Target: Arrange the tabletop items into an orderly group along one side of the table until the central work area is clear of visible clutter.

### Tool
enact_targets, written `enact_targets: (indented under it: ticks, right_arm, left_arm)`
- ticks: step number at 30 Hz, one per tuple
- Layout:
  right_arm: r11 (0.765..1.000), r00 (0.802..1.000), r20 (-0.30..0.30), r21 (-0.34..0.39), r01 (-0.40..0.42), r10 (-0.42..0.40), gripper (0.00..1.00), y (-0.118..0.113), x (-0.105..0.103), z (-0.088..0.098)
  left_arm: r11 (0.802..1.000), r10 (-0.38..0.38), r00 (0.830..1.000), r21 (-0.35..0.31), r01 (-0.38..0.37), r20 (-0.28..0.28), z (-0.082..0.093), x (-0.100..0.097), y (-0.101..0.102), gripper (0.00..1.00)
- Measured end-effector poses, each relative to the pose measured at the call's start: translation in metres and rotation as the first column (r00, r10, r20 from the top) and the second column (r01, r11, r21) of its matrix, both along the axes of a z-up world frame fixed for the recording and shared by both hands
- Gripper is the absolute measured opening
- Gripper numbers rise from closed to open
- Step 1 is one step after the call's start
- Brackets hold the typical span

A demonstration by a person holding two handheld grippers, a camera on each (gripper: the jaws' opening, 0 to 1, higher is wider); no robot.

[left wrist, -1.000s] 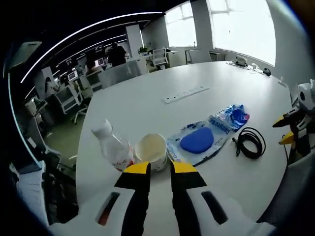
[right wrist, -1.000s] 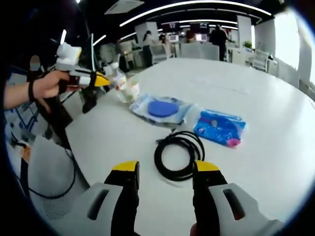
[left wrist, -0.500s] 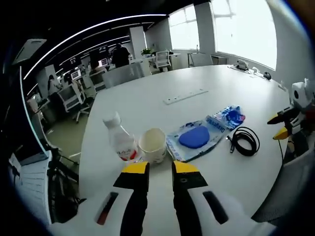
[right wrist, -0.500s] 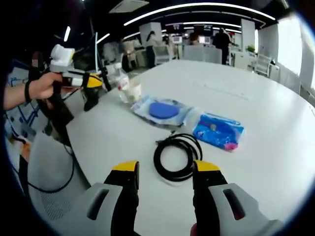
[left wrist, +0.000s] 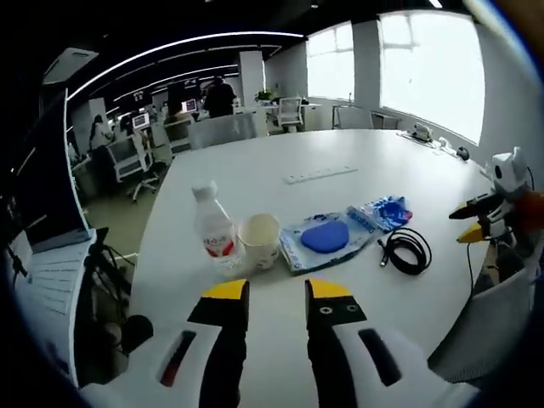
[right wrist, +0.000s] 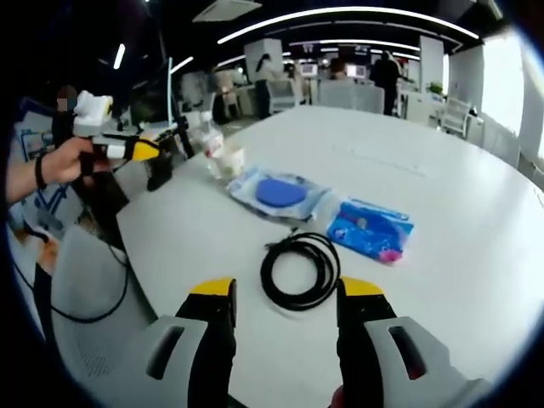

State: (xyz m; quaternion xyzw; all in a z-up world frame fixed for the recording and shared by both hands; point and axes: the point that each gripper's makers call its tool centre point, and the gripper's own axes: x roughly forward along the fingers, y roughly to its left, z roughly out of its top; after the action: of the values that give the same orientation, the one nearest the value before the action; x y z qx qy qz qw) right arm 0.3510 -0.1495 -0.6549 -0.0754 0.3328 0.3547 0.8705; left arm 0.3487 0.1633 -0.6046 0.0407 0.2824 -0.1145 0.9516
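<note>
Both claws open and empty: left claw [left wrist: 278, 293] near bottle [left wrist: 213, 231] and paper cup [left wrist: 258, 240], right claw [right wrist: 286, 291] near cable coil [right wrist: 300, 269]. Items lined along worktop [left wrist: 280, 191] edge. Likely risk: tall bottle tipping, loose coil unwinding if nudged.

A small plastic bottle [left wrist: 213, 235] with a white cap and a red and white label is seen standing upright left of the middle of the left gripper view. A cream paper cup [left wrist: 259, 240] stands just beside it, open at the top. To the right of the cup a clear packet with a blue round pad inside [left wrist: 323, 239] lies flat on the white table [left wrist: 255, 183]. A blue printed packet [left wrist: 384, 210] is laid next to it, further right. A black cable [left wrist: 407, 252] is coiled in a ring near the table's right edge. In the right gripper view the coiled cable [right wrist: 300, 270] lies at the middle.
</note>
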Motion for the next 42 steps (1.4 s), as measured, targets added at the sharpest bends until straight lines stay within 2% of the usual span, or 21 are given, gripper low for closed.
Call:
enact_targets:
  ticks: [8,17,42]
  right_arm:
    - [1.000,1.000,-0.006,-0.002,0.003,-0.003,0.50,-0.004,-0.011,0.000]
    - [1.000,1.000,-0.029,0.009,0.005,-0.005,0.54,-0.005,-0.027,-0.008]
    - [1.000,0.998,-0.054,0.015,0.027,-0.026,0.53,0.002,-0.037,-0.014]
  left_arm:
    - [0.995,0.037,0.999,-0.092,-0.034,0.030,0.000,-0.020,0.001,0.36]
    - [0.991,0.035,0.999,-0.128,-0.031,0.034,-0.008,-0.039,-0.005,0.46]
    - [0.990,0.025,0.999,-0.142,-0.020,0.027,-0.011,-0.041,-0.007,0.48]
